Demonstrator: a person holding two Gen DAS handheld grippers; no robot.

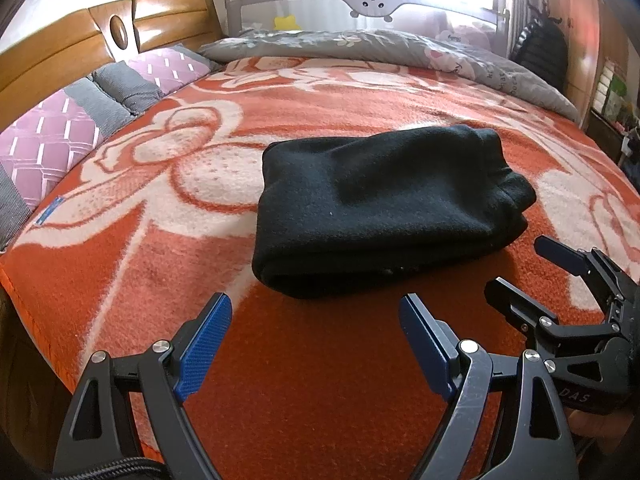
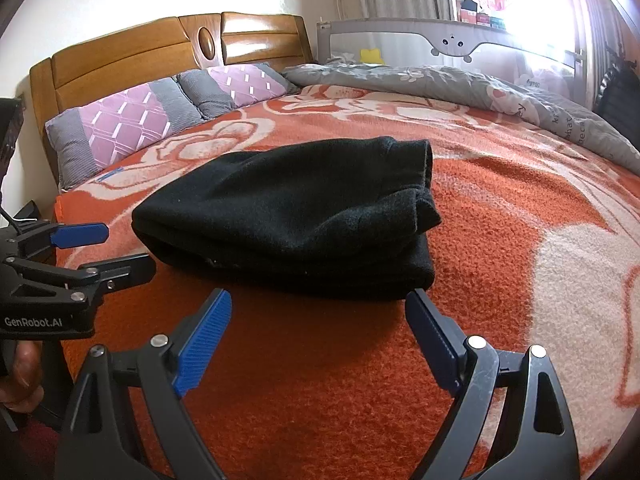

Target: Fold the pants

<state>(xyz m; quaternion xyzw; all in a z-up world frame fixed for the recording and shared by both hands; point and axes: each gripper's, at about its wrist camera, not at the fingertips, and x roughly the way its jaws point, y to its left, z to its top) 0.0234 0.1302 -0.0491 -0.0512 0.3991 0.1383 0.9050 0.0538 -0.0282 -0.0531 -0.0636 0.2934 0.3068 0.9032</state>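
Observation:
The black pants (image 1: 376,208) lie folded into a thick compact bundle on the orange and white blanket (image 1: 300,380); they also show in the right wrist view (image 2: 292,216). My left gripper (image 1: 316,308) is open and empty, just short of the bundle's near edge. My right gripper (image 2: 318,304) is open and empty, its right fingertip next to the bundle's near right corner. The right gripper also shows in the left wrist view (image 1: 516,264), and the left gripper shows at the left of the right wrist view (image 2: 128,248); both look open.
Purple and grey pillows (image 2: 132,124) lean on the wooden headboard (image 2: 160,52) at the left. A grey flowered quilt (image 2: 460,84) lies along the far side, with a grey bed rail (image 2: 440,40) behind it. The bed's left edge (image 1: 12,276) drops off.

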